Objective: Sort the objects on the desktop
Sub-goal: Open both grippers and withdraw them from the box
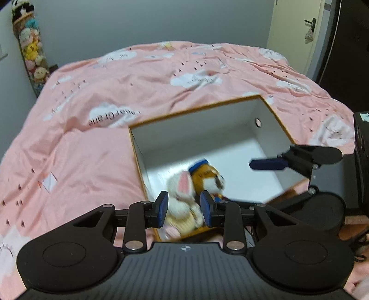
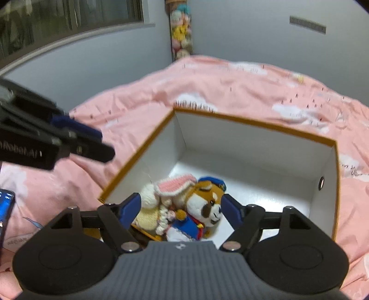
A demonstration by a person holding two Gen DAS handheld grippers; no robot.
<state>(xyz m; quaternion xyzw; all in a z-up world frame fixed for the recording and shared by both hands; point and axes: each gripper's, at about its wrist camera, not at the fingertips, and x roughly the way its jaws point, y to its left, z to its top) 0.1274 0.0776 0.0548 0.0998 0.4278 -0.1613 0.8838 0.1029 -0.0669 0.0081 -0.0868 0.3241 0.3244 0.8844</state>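
An open box (image 1: 203, 108) (image 2: 253, 125) with an orange rim and white inside stands on the pink bedspread (image 1: 80, 150). In its near corner lie a cream crocheted bunny (image 1: 182, 191) (image 2: 161, 187) and an orange plush dog with a blue cap (image 1: 207, 175) (image 2: 205, 203), touching each other. My left gripper (image 1: 184, 208) is open above the box's near edge; the bunny shows through its gap, below the pads. My right gripper (image 2: 181, 207) is open wide above both toys, touching neither. One of its blue pads (image 1: 267, 164) reaches over the box from the right.
The bed fills both views. A clear tube of small plush toys (image 1: 32, 50) (image 2: 182, 32) stands at the wall behind it. A door (image 1: 299, 30) is at the far right, a window (image 2: 69, 13) at the left. A dark device (image 1: 362, 143) sits by the box.
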